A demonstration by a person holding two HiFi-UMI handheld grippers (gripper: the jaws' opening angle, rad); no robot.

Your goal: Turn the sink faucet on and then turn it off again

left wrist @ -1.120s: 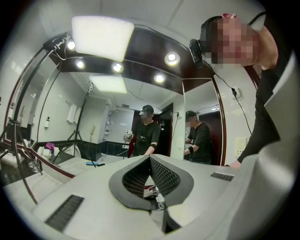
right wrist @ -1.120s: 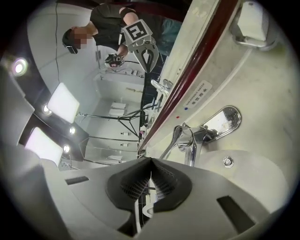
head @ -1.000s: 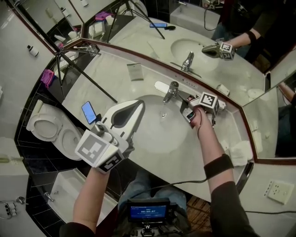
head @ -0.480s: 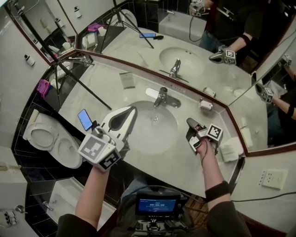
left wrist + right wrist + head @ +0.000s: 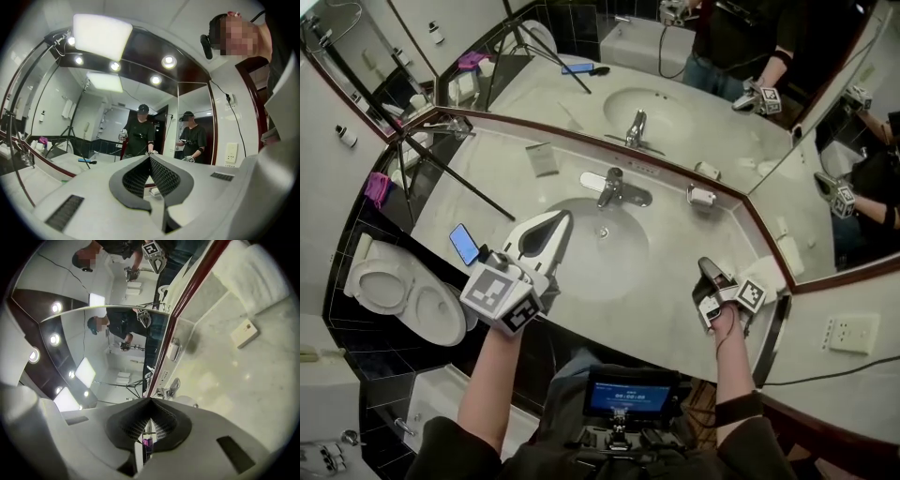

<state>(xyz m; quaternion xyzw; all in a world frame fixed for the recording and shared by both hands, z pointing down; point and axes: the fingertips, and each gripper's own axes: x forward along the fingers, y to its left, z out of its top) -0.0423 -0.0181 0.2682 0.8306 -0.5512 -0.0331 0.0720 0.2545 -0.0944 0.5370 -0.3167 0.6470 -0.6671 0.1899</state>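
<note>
Faucet (image 5: 612, 187): stands at the far edge of the sink basin (image 5: 633, 272), mid countertop (image 5: 502, 192), just in front of the mirror (image 5: 703, 117). Neither tool touches it.

Left gripper (image 5: 565, 216): held over the near left rim of the basin, tip aimed toward the far side. Jaws are clenched tip to tip with nothing between them. The left gripper view confirms this: the ribbed pads (image 5: 161, 176) meet at a point, with only the mirror and its reflections beyond.

Right gripper (image 5: 705, 264): over the near right part of the countertop, well apart from the faucet. Jaws are pressed together and empty (a thin slit lower down between the pads shows only background). In the right gripper view the faucet sits small, just beyond the jaw tips, beside the mirror's red-brown frame (image 5: 176, 322).

Other items noted:
- blue phone (image 5: 463, 244) lies on the countertop, left of the left gripper
- small white holder (image 5: 701, 197) right of the faucet, near the mirror
- folded white towel (image 5: 776, 272) just right of the right gripper
- tripod leg (image 5: 459, 169) crosses the left countertop
- toilet (image 5: 394, 291) at left, below counter level
</note>
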